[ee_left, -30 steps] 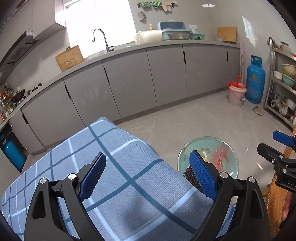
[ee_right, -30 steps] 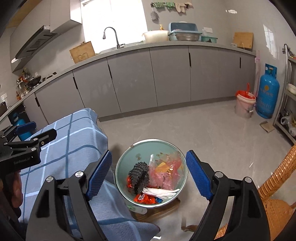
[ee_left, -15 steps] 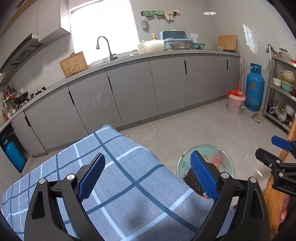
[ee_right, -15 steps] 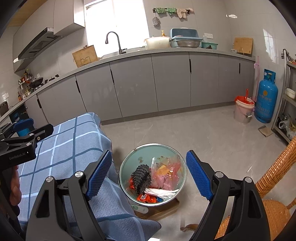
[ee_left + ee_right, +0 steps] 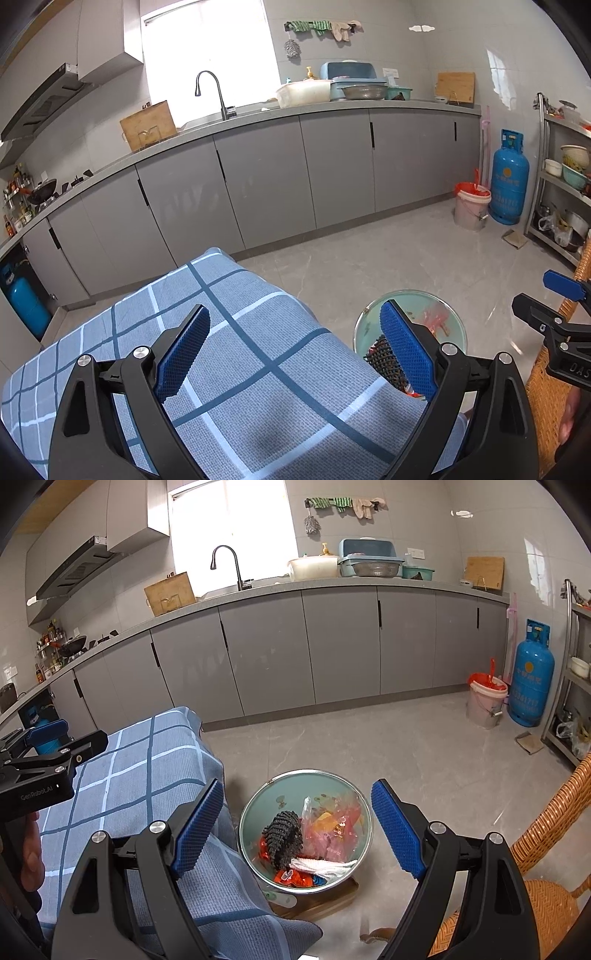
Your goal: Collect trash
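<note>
A round green bin stands on the floor beside a table with a blue checked cloth. It holds a black spiky object, pink and orange plastic wrappers and a white tissue. My right gripper is open and empty, held above the bin. My left gripper is open and empty above the cloth, with the bin partly hidden behind its right finger. Each gripper shows at the edge of the other's view.
Grey kitchen cabinets run along the back wall. A blue gas cylinder and a white bucket stand at the right. A wicker chair is at the right, close to the bin. A metal shelf rack lines the right wall.
Both grippers have risen and tilted up a little, so more of the kitchen shows. Both stay open and empty.
</note>
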### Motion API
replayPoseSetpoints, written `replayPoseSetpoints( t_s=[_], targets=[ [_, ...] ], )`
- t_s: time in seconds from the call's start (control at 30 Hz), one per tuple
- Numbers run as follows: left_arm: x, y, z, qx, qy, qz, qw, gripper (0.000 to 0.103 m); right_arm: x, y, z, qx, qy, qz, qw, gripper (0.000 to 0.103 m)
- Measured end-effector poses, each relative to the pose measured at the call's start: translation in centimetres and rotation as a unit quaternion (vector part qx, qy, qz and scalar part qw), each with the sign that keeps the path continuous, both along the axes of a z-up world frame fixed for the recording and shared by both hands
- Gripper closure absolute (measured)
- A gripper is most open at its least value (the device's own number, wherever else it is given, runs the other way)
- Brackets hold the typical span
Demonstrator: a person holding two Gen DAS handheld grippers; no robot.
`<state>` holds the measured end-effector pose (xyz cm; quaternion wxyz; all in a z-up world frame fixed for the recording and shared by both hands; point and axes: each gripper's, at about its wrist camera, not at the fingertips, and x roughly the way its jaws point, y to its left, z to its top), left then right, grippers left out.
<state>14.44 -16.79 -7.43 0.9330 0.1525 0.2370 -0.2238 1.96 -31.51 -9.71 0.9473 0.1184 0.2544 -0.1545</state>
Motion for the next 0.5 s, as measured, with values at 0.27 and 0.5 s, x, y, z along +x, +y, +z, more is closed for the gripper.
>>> replayPoseSetpoints(
  t_s=[0.27, 0.5],
  targets=[
    [0.27, -0.01, -0.04, -0.002, 0.001, 0.002, 1.0, 0.011, 0.05, -0.02, -0.06, 0.002, 0.002, 0.001, 1.0, 0.021],
    [0.33, -0.02, -0.08, -0.002, 0.001, 0.002, 1.0, 0.011, 0.03, -0.02, -0.04, 0.002, 0.001, 0.0, 1.0, 0.021]
  ],
)
